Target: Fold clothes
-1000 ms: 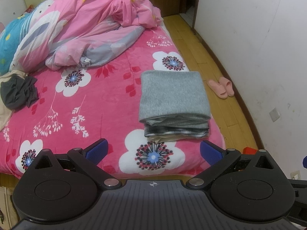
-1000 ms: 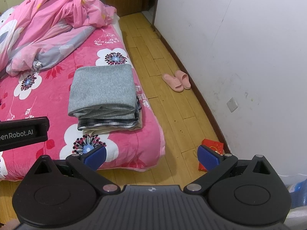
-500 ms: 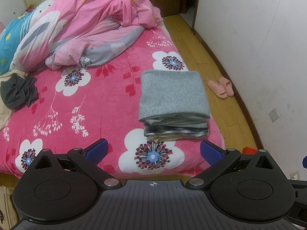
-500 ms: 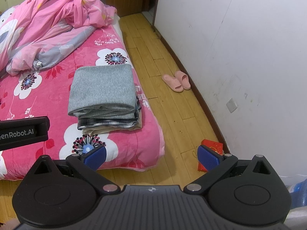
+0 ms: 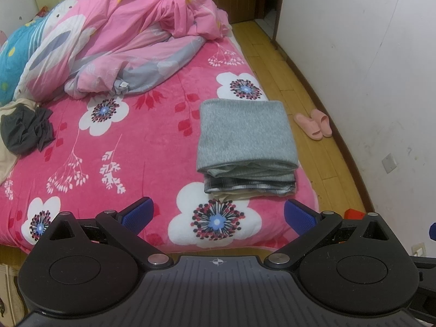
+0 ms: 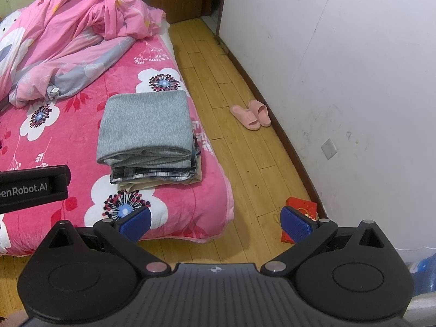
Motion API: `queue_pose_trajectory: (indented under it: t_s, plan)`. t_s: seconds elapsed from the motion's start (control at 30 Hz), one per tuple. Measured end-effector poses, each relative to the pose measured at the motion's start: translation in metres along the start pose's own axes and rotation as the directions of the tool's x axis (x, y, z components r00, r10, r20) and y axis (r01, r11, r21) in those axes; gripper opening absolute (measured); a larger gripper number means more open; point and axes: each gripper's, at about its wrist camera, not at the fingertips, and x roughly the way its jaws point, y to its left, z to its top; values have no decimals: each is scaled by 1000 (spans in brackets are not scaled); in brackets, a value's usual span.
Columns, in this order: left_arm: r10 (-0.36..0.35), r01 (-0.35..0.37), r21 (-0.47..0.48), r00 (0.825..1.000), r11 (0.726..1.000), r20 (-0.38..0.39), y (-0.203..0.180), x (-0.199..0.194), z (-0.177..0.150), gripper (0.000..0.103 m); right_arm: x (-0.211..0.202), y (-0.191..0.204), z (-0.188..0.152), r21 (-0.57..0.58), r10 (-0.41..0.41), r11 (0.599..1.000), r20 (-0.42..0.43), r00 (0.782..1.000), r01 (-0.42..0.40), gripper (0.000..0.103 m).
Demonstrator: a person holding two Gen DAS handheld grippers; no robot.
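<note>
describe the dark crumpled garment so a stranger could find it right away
Start at the pink flowered bed and go to its left edge, opposite the folded stack. The dark crumpled garment lies there on a beige cloth, the only charcoal, unfolded piece.

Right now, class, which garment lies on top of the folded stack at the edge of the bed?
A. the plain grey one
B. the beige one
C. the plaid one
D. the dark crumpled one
A: the plain grey garment caps the folded stack, with the plaid layer and a beige layer under it; the dark crumpled garment lies apart, across the bed.
</note>
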Motion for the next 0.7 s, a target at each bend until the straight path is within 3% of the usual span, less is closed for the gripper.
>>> queue_pose_trajectory:
  t_s: [0.7]
  plan:
    - [-3,3,1,1000,1000,-6,-1,0,-1,103,-1,0,-3,8,-4,1000,-4,1000,4,103]
